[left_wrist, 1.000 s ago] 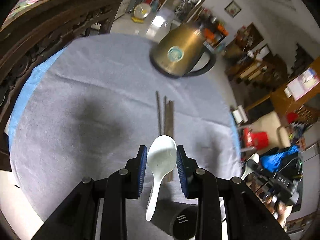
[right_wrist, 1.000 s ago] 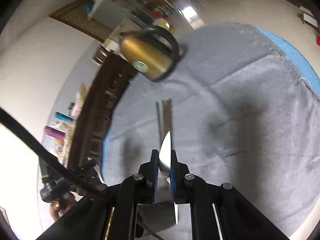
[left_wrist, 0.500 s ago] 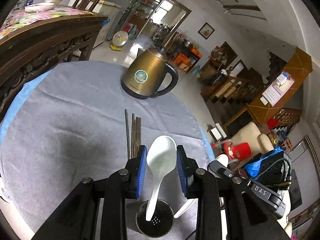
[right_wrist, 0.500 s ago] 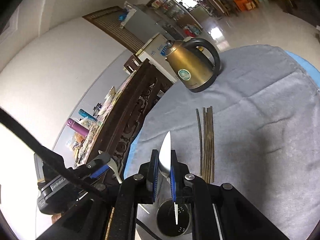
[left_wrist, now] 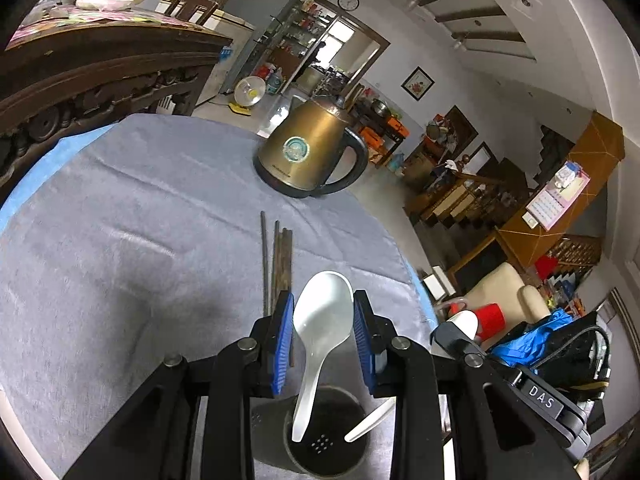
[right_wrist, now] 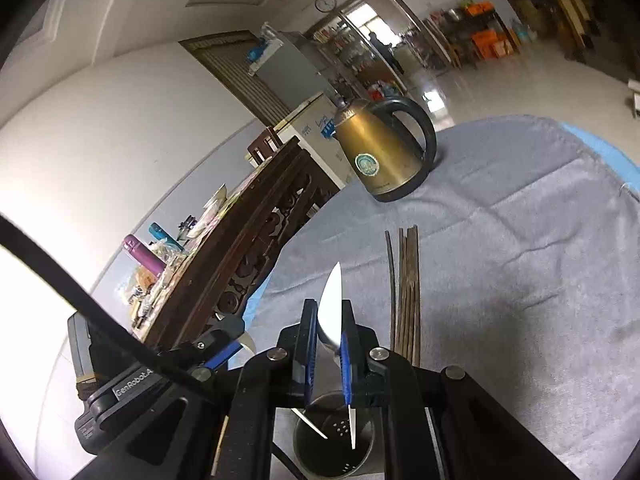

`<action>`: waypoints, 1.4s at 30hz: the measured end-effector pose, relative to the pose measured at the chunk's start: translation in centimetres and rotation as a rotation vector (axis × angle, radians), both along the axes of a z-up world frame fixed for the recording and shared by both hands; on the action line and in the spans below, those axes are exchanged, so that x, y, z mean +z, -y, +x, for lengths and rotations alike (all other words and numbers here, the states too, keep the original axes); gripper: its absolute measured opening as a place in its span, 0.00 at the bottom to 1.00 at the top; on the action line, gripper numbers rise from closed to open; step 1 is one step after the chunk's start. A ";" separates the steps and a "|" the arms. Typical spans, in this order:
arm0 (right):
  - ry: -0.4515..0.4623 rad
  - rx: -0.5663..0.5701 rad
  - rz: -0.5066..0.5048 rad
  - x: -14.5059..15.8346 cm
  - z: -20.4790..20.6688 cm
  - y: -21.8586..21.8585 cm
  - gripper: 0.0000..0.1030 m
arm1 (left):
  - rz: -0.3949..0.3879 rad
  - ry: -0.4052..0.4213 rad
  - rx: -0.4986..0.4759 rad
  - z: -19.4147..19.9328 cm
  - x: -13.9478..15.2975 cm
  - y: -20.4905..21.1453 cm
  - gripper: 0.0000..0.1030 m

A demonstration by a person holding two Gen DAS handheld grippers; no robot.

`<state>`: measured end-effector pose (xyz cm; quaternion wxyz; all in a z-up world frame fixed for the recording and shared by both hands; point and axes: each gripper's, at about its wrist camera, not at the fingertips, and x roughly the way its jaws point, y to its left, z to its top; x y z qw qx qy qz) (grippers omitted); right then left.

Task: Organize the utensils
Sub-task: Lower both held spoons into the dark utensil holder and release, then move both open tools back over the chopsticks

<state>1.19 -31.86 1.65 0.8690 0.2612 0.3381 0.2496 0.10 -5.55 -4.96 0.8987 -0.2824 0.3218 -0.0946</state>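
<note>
From the left wrist, the left gripper (left_wrist: 323,332) clamped a white spoon (left_wrist: 324,312), handle over the holder (left_wrist: 326,436) at the table's near edge (a tilt could miss). From the right wrist, the right gripper (right_wrist: 327,344) pinched a second spoon (right_wrist: 331,304) edge-on; only here the chopsticks (right_wrist: 406,292) showed fully.
</note>
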 end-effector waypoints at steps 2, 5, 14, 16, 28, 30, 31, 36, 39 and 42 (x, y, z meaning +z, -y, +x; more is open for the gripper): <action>0.007 -0.009 -0.025 -0.3 -0.5 -0.3 0.11 | 0.017 0.000 0.009 -0.5 -0.5 0.3 0.30; 0.006 -0.009 -0.041 -0.9 -1.1 -0.6 0.11 | 0.038 0.003 0.009 -1.0 -0.9 0.7 0.30; 0.024 0.005 -0.077 -1.6 -2.3 -1.3 0.11 | 0.047 0.002 0.020 -1.9 -1.4 1.2 0.30; 0.024 0.009 -0.076 -1.7 -2.4 -1.3 0.11 | 0.047 -0.002 0.022 -2.0 -1.5 1.2 0.30; -0.004 0.029 -0.079 -2.9 -3.2 -1.4 0.11 | 0.045 -0.018 0.017 -3.2 -1.9 1.4 0.30; -0.007 0.034 -0.081 -2.9 -3.3 -1.4 0.11 | 0.042 -0.022 0.016 -3.5 -1.9 1.3 0.30; -0.009 0.035 -0.084 -3.0 -3.3 -1.5 0.11 | 0.045 -0.022 0.014 -3.5 -1.8 1.3 0.30; -0.016 0.035 -0.091 -3.3 -3.5 -1.5 0.11 | 0.053 -0.029 0.003 -4.1 -1.9 1.6 0.30; -0.014 0.037 -0.095 -3.2 -3.6 -1.5 0.11 | 0.056 -0.033 -0.002 -4.2 -1.9 1.8 0.30; -0.014 0.039 -0.099 -3.2 -3.7 -1.6 0.11 | 0.053 -0.039 -0.006 -4.4 -2.0 1.9 0.30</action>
